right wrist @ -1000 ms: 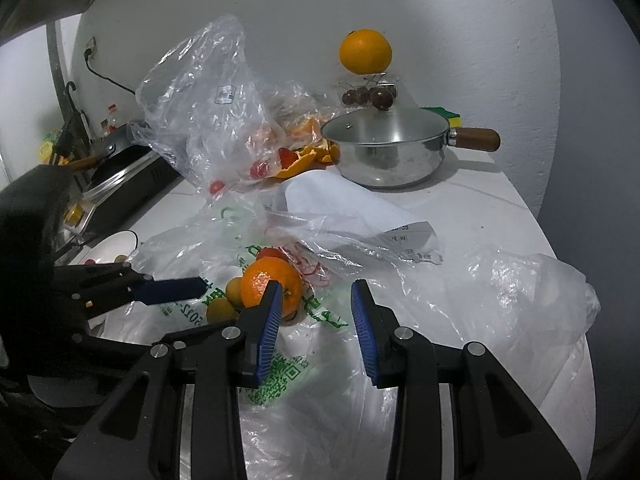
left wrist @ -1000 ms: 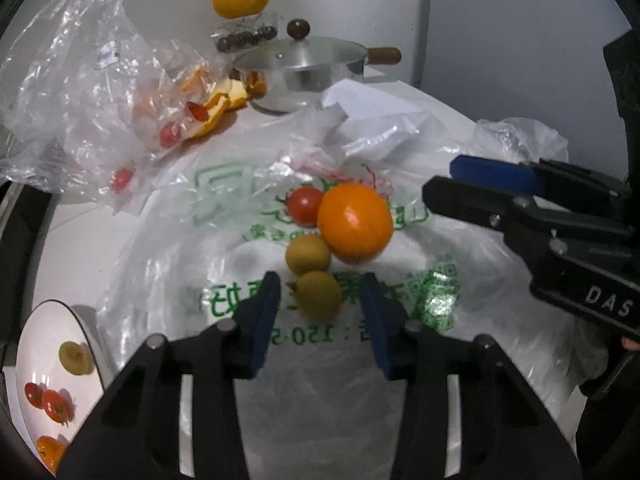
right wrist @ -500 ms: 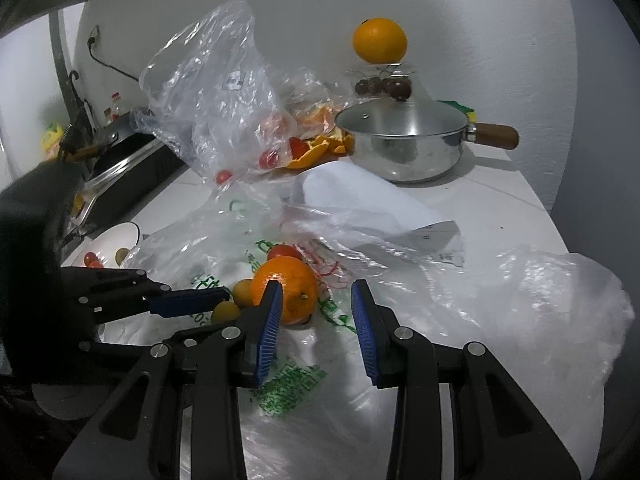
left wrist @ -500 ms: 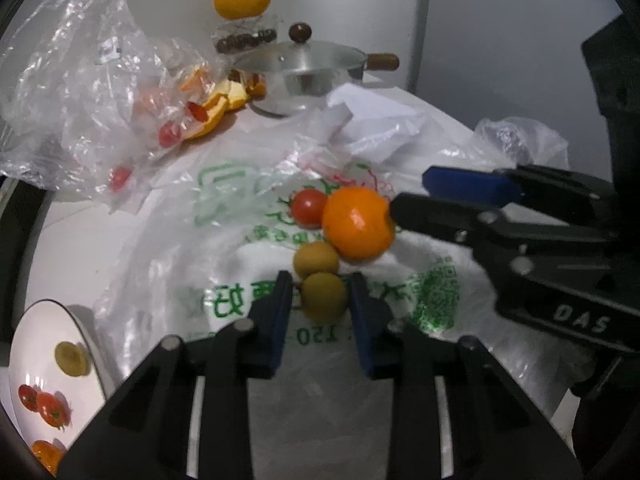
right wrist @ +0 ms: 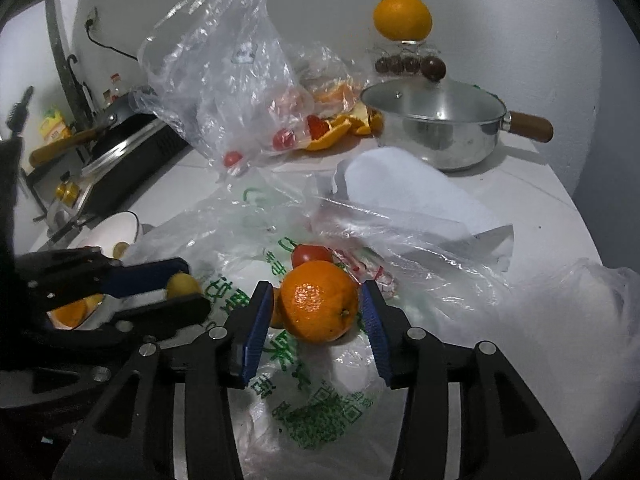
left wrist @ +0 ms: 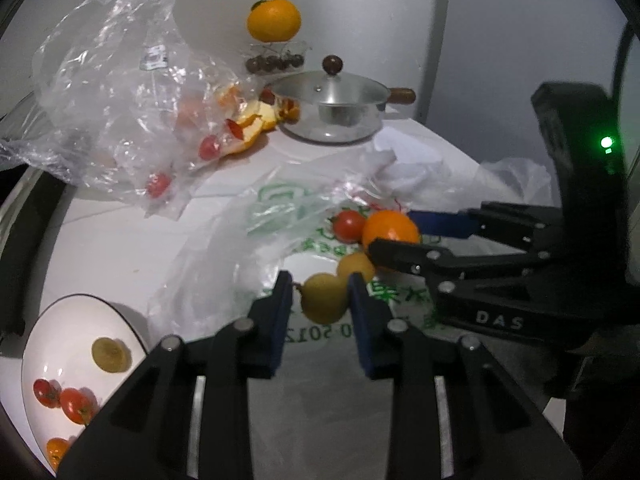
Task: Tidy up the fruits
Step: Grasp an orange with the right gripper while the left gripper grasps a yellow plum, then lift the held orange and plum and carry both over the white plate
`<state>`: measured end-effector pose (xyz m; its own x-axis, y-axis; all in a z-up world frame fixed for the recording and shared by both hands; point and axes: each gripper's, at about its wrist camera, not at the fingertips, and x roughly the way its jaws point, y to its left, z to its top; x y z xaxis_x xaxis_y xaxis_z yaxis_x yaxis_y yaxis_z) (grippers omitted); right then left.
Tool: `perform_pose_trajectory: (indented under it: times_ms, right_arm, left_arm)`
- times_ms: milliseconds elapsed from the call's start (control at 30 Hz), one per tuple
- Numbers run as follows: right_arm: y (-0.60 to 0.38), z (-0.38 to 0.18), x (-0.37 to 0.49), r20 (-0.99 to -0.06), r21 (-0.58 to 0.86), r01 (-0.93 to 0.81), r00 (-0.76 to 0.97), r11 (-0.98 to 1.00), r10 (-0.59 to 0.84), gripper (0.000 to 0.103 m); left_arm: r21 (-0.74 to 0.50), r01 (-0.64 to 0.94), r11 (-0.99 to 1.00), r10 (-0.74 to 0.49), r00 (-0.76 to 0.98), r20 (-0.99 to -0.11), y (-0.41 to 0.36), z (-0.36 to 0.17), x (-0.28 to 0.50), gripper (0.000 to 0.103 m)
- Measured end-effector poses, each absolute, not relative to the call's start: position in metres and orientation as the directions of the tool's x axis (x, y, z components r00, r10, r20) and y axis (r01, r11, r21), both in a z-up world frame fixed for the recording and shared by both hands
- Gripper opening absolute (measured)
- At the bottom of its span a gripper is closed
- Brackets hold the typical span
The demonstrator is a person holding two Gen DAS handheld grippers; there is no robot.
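Observation:
My left gripper (left wrist: 320, 298) is shut on a small yellow-green fruit (left wrist: 324, 298) and holds it just above the printed plastic bag (left wrist: 240, 240). A second yellow-green fruit (left wrist: 354, 266), a red tomato (left wrist: 349, 226) and an orange (left wrist: 390, 230) lie on the bag. My right gripper (right wrist: 316, 306) is open with its blue pads on either side of the orange (right wrist: 318, 302), which rests on the bag. The tomato (right wrist: 311, 255) sits just behind it. The left gripper (right wrist: 160, 284) with its fruit (right wrist: 182, 285) shows at left in the right wrist view.
A white plate (left wrist: 36, 344) at lower left holds tomatoes, an orange piece and a yellow-green fruit. A clear bag (left wrist: 112, 92) with tomatoes and orange peel lies at the back left. A steel pot (left wrist: 332, 106) with lid stands behind, with an orange (left wrist: 274, 20) on a glass.
My left gripper closed on the near yellow-green fruit and lifted it slightly leftward. My right gripper moved forward, so its pads now flank the orange.

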<state>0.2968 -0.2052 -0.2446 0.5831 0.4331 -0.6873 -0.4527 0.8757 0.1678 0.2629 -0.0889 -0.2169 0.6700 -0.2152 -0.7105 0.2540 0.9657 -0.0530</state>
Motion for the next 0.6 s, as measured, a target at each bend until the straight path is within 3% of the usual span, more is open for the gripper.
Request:
perform_pose_trajectory:
  times_ms: [600]
  right_arm:
    - [-0.194, -0.238, 0.285, -0.696, 0.136, -0.456, 0.588, 0.88, 0.412, 0.046]
  left_arm:
    - [-0.067, 0.252, 0.965, -0.231, 0.706, -0.67, -0.074, -0.199, 0.241, 0.029]
